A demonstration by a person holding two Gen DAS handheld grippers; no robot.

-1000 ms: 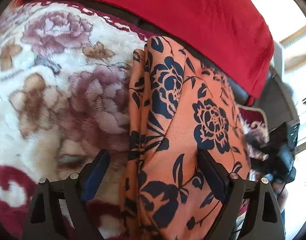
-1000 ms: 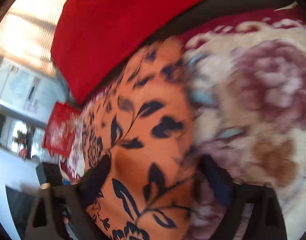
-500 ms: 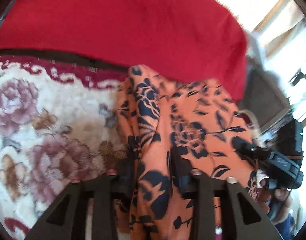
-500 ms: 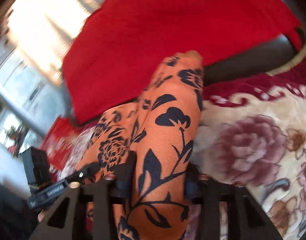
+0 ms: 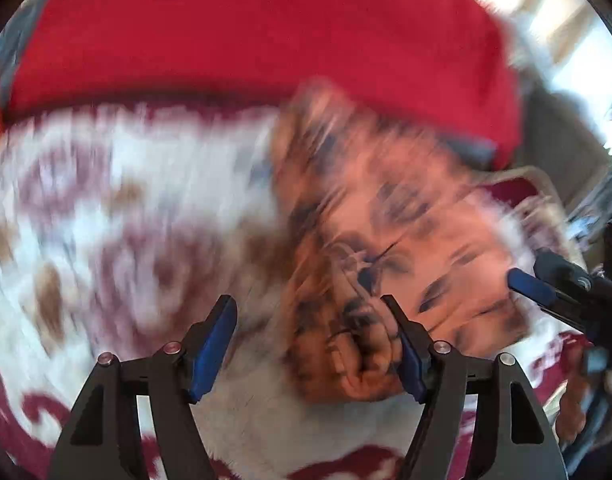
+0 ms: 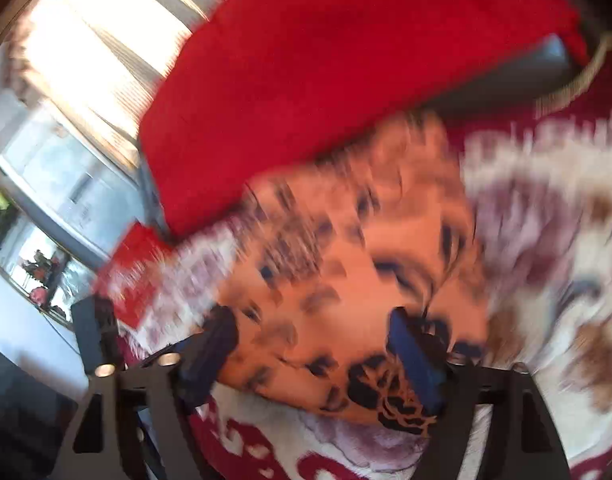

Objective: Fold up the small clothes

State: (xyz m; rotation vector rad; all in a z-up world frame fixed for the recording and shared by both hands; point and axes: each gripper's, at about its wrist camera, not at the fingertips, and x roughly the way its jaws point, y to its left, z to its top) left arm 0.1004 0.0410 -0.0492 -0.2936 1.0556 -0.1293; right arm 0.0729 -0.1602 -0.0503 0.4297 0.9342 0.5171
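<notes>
The small garment (image 5: 385,232) is orange cloth with a dark blue flower print, folded into a compact rectangle. It lies on a cream and maroon floral blanket (image 5: 118,216). Both views are motion-blurred. My left gripper (image 5: 311,316) is open, its jaws wide apart, with the garment's near left corner between the fingers. My right gripper (image 6: 311,330) is open too, over the garment (image 6: 345,280), whose near edge lies between its jaws. The right gripper also shows in the left wrist view (image 5: 545,284) at the garment's right edge.
A red cloth (image 5: 266,28) drapes over a dark sofa back behind the blanket; it also shows in the right wrist view (image 6: 345,60). A bright window (image 6: 86,60) and a small red patterned item (image 6: 134,272) are at the left.
Both grippers were shut on the lifted garment half a second ago. Now both are open and the garment lies folded on the blanket. Both cameras are moving fast.
</notes>
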